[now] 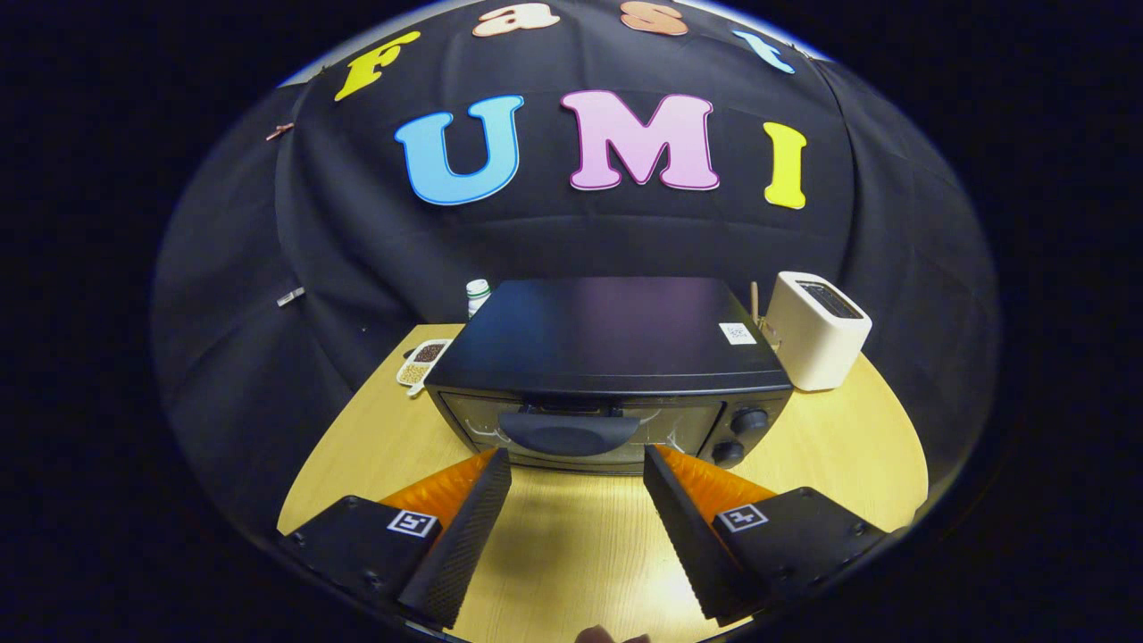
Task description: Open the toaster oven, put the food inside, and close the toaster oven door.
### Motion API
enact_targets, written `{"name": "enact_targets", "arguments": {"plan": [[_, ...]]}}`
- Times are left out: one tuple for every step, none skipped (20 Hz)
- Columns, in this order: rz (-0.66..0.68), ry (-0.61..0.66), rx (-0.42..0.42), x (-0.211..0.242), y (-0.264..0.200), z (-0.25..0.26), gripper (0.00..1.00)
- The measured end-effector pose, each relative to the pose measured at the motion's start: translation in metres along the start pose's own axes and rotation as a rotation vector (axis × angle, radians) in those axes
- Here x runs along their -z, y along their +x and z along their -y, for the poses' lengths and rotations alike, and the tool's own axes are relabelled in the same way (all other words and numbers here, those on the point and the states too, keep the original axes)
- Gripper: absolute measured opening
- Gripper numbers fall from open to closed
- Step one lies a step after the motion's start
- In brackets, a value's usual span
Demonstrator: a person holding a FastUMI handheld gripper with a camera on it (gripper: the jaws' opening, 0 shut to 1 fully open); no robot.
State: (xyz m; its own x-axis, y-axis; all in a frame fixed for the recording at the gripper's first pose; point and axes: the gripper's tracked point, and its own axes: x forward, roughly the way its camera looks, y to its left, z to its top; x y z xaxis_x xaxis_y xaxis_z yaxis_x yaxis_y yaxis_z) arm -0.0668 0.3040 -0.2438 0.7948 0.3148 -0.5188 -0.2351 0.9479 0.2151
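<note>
**Oven door shut, jaws spread in front of it**

Your gripper (576, 464) sits low over the bench (830, 446), jaws spread wide w/ nothing between them but bare wood. Both fingertips (496, 464) end just short of the toaster oven (612, 357), one to each side of its door handle (568, 433); no contact that you can see.

The oven is the black box mid-bench, front facing you. Door is closed, the dark curved handle across its top, glass below it. Two round knobs (748, 420) stacked at the right end of the front panel. A small white sticker (738, 333) sits near the right front corner of the oven top.

Right of the oven, near the bench's right rear edge, is a cream toaster (814, 330), slot on top, standing just beside the oven; can't tell if they touch. A thin wooden stick (755, 304) pokes up between the two.

Left of the oven, toward the left rear edge, a small white tray (423, 362) holds brownish bits in two compartments; too small to say what they are. Behind it, a white bottle (478, 295) w/ a green cap stands at the oven's back left corner.

Something pale (600, 635), prob. a fingertip, shows at the near bench edge between the fingers' bases.
</note>
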Motion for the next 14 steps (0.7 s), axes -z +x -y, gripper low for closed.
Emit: {"name": "enact_targets", "arguments": {"plan": [[0.023,0.01,-0.006,-0.009,-0.011,0.006,0.98],[0.04,0.015,-0.012,-0.016,-0.017,0.01,0.98],[0.058,0.019,-0.019,-0.025,-0.024,0.016,0.98],[0.074,0.018,-0.025,-0.034,-0.031,0.022,0.97],[0.094,0.017,-0.03,-0.044,-0.038,0.029,0.97],[0.115,0.019,-0.034,-0.056,-0.045,0.036,0.98],[0.138,0.023,-0.04,-0.069,-0.052,0.043,0.97],[0.163,0.027,-0.044,-0.082,-0.059,0.051,0.97],[0.191,0.029,-0.048,-0.096,-0.066,0.061,0.97],[0.211,0.027,-0.05,-0.108,-0.073,0.068,0.97],[0.236,0.023,-0.053,-0.121,-0.081,0.076,0.97],[0.258,0.018,-0.053,-0.133,-0.087,0.085,0.97],[0.282,0.013,-0.055,-0.144,-0.094,0.094,0.97],[0.308,0.01,-0.054,-0.154,-0.101,0.102,0.97]]}}
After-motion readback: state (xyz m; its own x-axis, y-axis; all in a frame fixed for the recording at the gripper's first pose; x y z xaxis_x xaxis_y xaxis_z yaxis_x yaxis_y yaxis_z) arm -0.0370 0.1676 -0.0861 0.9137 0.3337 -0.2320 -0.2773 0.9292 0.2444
